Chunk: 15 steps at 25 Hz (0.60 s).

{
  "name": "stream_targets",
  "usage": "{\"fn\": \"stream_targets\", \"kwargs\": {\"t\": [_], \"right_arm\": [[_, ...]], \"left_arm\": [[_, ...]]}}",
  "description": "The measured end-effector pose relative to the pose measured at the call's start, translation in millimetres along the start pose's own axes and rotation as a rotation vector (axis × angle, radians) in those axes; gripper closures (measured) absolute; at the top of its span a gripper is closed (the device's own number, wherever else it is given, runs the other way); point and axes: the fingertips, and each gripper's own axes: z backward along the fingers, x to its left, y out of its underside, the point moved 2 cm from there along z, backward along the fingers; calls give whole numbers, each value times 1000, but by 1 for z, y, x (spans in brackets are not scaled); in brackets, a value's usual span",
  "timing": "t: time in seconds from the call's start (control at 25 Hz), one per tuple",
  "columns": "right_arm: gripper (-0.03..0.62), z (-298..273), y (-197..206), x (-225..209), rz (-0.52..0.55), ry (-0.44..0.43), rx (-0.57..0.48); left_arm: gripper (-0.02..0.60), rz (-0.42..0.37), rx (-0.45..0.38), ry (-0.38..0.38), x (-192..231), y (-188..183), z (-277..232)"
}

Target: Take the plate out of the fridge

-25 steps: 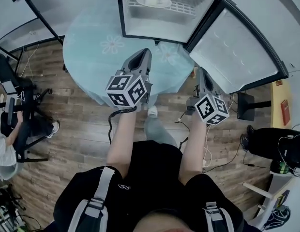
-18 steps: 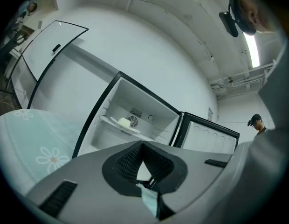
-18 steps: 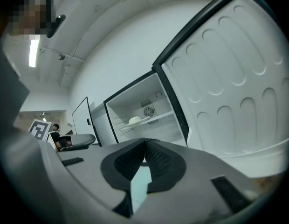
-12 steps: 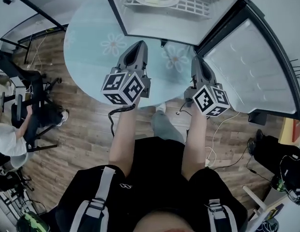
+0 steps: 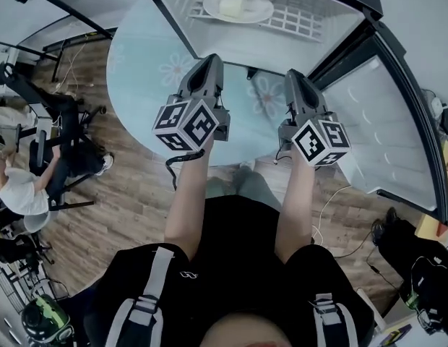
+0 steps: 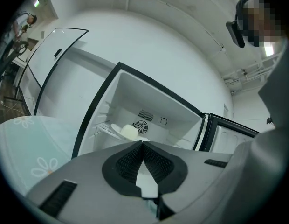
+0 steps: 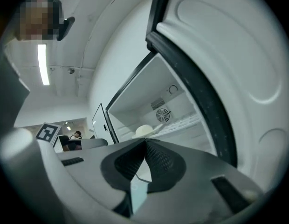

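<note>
Left gripper point(image 5: 209, 62) and right gripper point(image 5: 295, 76), both closed and empty, are held level toward the open fridge point(image 5: 332, 6), where the plate point(image 5: 261, 11) rests on a wire shelf point(image 5: 303, 22), seemingly lined up for reaching in.

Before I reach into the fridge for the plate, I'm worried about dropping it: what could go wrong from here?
The left gripper and right gripper both have shut jaws; unless opened in time, they may shove the plate deeper along the wire shelf. The pale food lump lies loose on the plate and could slide off if it tilts. The open fridge door stands close beside the right gripper, which might knock it.
</note>
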Motion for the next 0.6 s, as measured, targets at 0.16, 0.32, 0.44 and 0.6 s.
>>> {"fn": "stream_targets", "kwargs": {"t": [0.16,0.32,0.44,0.6], "right_arm": [[589,-21,-3,19,52,-26,4],[589,-30,-11,31,90,-36,-11],[589,-34,-10,32,78,-27,-15],[588,-40,-20,32,45,13,-66]], "left_arm": [[584,-16,-28,-29,6,-18,3],[584,-17,-40,-26,9,-25,2],[584,25,-42,-18,17,-25,-1],[584,108,-45,26,20,-32,-13]]}}
